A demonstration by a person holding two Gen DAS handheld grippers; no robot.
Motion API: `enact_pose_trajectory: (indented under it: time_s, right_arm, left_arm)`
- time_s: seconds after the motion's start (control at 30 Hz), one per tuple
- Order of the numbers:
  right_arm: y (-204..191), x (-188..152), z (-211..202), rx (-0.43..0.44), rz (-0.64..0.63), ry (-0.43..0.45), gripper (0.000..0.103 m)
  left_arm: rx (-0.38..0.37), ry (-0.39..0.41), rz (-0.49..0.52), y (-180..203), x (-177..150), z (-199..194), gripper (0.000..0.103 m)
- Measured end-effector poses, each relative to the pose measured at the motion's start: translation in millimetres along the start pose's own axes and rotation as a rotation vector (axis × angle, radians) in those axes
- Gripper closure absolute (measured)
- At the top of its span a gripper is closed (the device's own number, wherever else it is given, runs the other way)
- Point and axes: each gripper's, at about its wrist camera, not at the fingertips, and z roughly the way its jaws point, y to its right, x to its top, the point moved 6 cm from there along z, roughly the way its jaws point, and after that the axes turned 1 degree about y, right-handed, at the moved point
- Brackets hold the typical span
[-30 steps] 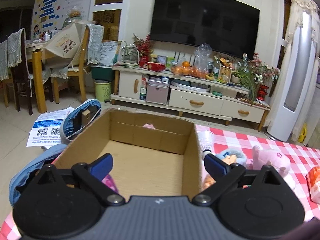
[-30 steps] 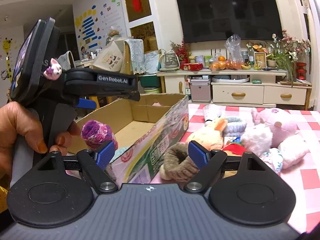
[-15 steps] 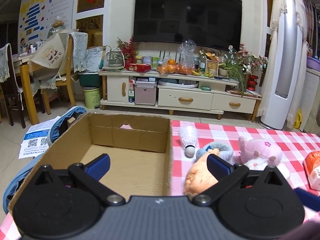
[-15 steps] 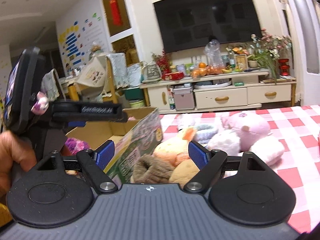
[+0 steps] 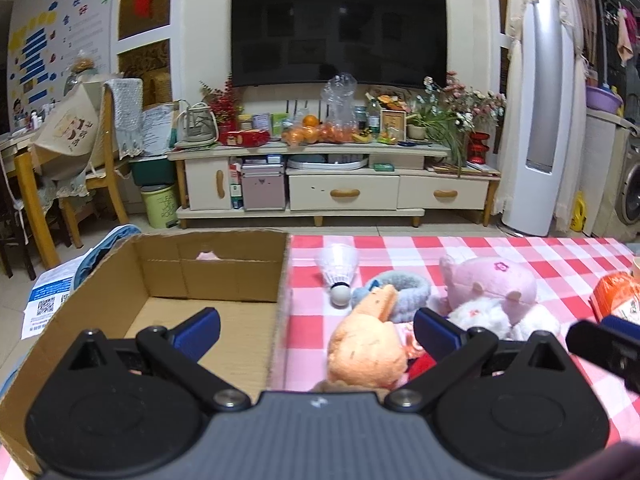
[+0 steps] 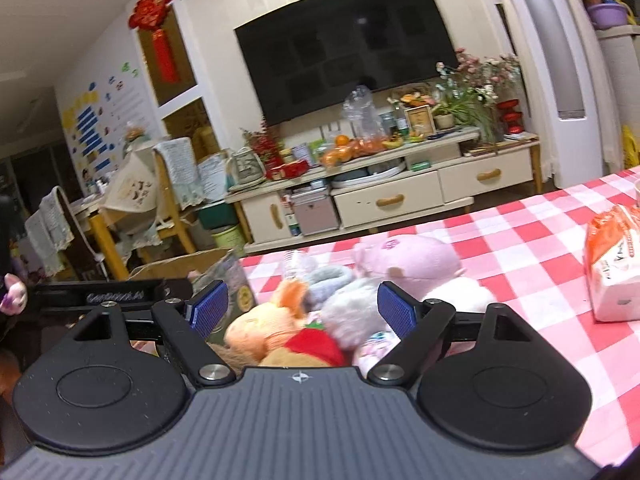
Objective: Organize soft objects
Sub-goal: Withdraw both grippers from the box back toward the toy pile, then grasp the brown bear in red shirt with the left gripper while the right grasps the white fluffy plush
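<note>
Now both grippers, L [image 5: 316, 330] & R [image 6: 303, 306], tilt down over plush pile [image 5: 366, 344], jaws wide, empty.

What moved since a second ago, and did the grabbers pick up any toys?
Both views slid rightward, from the brown cardboard box toward the plush pile. The left gripper now frames the orange plush toy; the right gripper hovers over the pile. Neither grabbed anything; both stay open. The toys and the white shuttlecock haven't moved.

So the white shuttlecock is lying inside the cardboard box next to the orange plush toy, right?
Not quite. The white shuttlecock is not inside the cardboard box; it lies on the checked tablecloth outside the box, next to the orange plush toy. The left wrist view shows it.
</note>
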Motion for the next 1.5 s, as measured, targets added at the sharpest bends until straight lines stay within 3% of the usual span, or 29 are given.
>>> enact_pose_trajectory:
  time_s: [0.3,0.67,1.07,1.5]
  right_arm:
    - [10.3,-6.4,3.2,-0.080,0.037,-0.011,0.000]
    - [34.4,-12.8,12.0,-0.183,0.074,-0.049,0.000]
    - [51.4,-22.5,45.3,-0.207,0.079,-0.186,0.000]
    - [60.5,-34.1,61.9,-0.198,0.064,-0.286,0.000]
  left_arm:
    - [-0.038,-0.028,0.063,26.5,-8.9,4.6,0.001]
    - [-0.144,-0.090,0.173,74.1,-32.6,9.7,0.001]
    - [-0.149,-0.194,0.224,97.0,-52.7,40.6,0.002]
    - [-0.149,-0.281,0.206,100.0,-63.0,66.5,0.020]
